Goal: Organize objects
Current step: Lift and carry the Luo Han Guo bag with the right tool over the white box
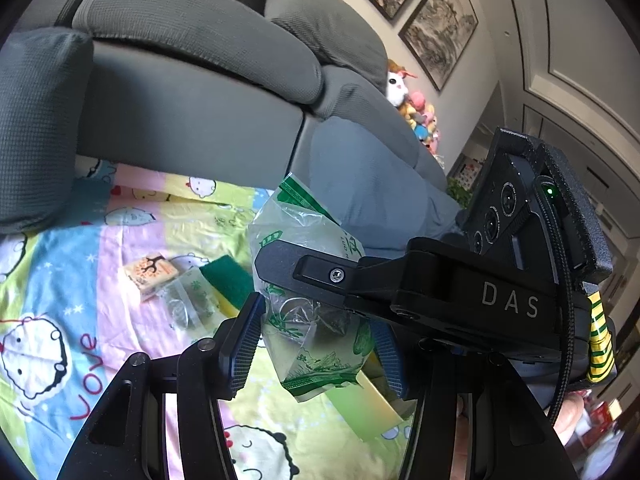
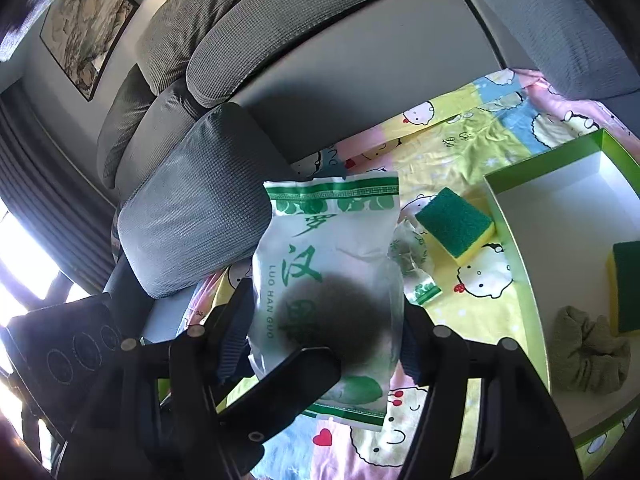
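Right gripper (image 2: pixel 324 344) is clamped on the packet (image 2: pixel 332 264), the white-and-green one marked LUO HAN GUO with a dark round lump inside; both pads press its lower sides and it stands upright above the blanket (image 2: pixel 448 148). I see the left gripper (image 2: pixel 276 396) crossing in front of the packet's bottom edge in the right wrist view. In the left wrist view the left gripper (image 1: pixel 320 344) has the same packet (image 1: pixel 304 280) between its fingers (image 1: pixel 244 344); its jaws look spread wide and I can't confirm pad contact, so the left reads as open around it, not gripping. The right gripper (image 1: pixel 280 258) reaches in from the right there, finger across the packet's middle. Near right in the right wrist view: a green-rimmed white box (image 2: pixel 516 280), holding a green-and-yellow sponge (image 2: pixel 626 284) at its right edge and a crumpled olive cloth (image 2: pixel 586 354) nearer in. Just left of the box, on the blanket, a second sponge (image 2: pixel 454 226) and a small crinkled clear bag (image 2: pixel 410 252) beside it, both well apart from the held packet's grip point. Left wrist view also shows a small tan packet (image 1: pixel 150 272) on the blanket left of that clear bag (image 1: pixel 186 304). Far: grey sofa (image 2: pixel 320 52), framed pictures (image 2: pixel 86 32) on the wall, pile of soft toys (image 1: pixel 416 112) far right in the left wrist view.
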A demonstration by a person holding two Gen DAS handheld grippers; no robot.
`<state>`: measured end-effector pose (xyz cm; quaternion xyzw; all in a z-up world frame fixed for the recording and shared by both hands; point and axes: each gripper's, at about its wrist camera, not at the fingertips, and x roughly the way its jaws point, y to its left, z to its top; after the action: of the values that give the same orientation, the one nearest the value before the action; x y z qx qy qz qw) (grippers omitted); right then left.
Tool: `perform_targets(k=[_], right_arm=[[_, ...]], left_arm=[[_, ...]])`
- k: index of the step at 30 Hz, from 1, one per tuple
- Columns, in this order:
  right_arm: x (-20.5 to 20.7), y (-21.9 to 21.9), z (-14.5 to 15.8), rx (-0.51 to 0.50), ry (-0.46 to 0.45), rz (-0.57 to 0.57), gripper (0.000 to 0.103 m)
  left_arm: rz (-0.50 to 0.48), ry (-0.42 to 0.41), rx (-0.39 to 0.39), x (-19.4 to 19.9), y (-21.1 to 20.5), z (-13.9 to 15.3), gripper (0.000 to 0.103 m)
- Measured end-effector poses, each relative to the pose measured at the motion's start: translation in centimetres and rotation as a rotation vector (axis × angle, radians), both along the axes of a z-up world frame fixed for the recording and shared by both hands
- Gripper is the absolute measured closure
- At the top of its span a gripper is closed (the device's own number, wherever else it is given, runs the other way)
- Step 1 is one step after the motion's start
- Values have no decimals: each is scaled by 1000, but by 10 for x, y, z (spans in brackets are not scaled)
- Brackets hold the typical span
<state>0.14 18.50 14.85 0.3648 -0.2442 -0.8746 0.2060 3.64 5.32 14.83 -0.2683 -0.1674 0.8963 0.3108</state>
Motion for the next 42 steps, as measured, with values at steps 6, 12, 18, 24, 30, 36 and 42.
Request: perform_targets(k=[6, 12, 18, 24, 30, 36, 42], right_arm=[[6, 11, 6, -22, 29, 7, 40], [13, 24, 9, -29, 45, 3, 40], [22, 39, 17, -29, 78, 5, 39], [26, 61, 18, -36, 93, -20, 39], [28, 94, 13, -70, 96, -79, 39], [32, 133, 2, -104, 66, -174, 39], [31, 164, -15, -147, 13, -248, 39]], left_arm=[[1, 22, -23, 6, 11, 7, 49], [-7, 33, -40, 13, 25, 12, 49], [-14, 73, -70, 22, 45, 20, 48], [-32, 91, -98, 22, 70, 23, 49], [-89, 98, -125, 15, 105, 23, 48], [-159, 70, -141, 4, 144, 13, 48], [-200, 44, -151, -5, 170, 3, 48]])
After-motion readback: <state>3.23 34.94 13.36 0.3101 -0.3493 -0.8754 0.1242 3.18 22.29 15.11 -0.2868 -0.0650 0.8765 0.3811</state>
